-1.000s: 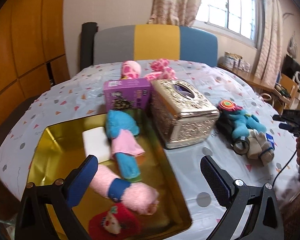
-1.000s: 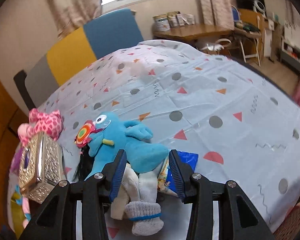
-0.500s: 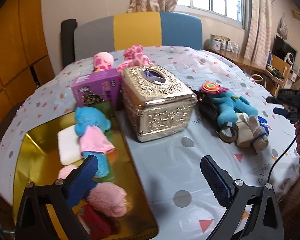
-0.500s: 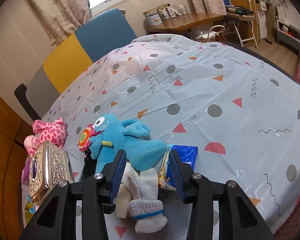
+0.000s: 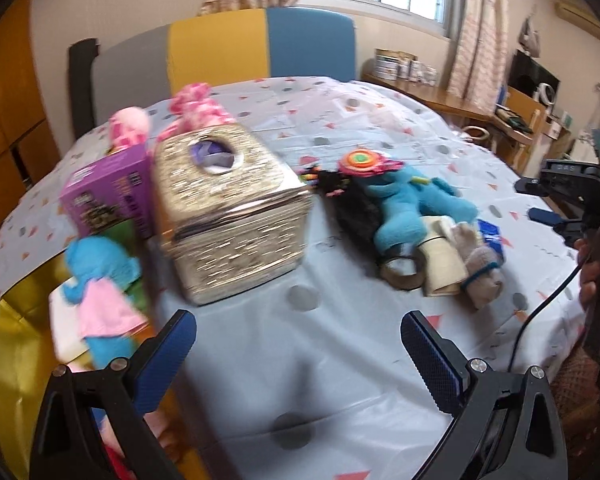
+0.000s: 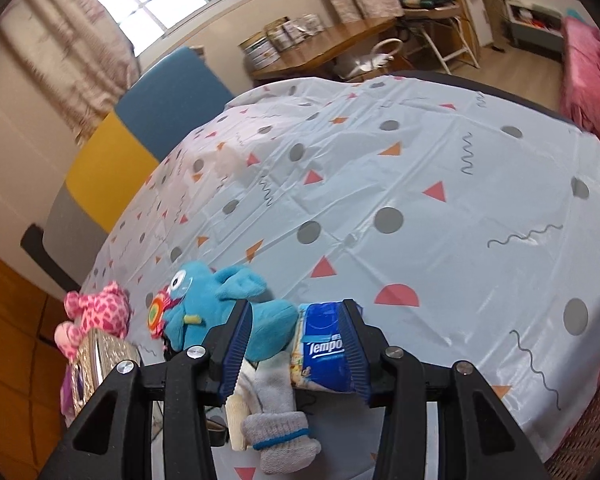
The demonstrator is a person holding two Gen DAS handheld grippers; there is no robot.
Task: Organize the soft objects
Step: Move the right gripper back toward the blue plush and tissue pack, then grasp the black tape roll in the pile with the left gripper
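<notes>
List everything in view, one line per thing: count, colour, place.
Tissue box: 1, gold, table centre.
Carton: 1, purple, left of it.
Tray: 1, gold, left edge.
Doll: 1, blue and pink, in tray.
Plush: 1, pink spotted, behind tissue box.
Monster plush: 1, blue, right pile.
Socks: grey and cream, same pile.
Tissue pack: 1, blue, beside them.
Tape roll: 1, brown, same pile.
Left gripper: jaws open.
Right gripper: jaws open over pile.
</notes>
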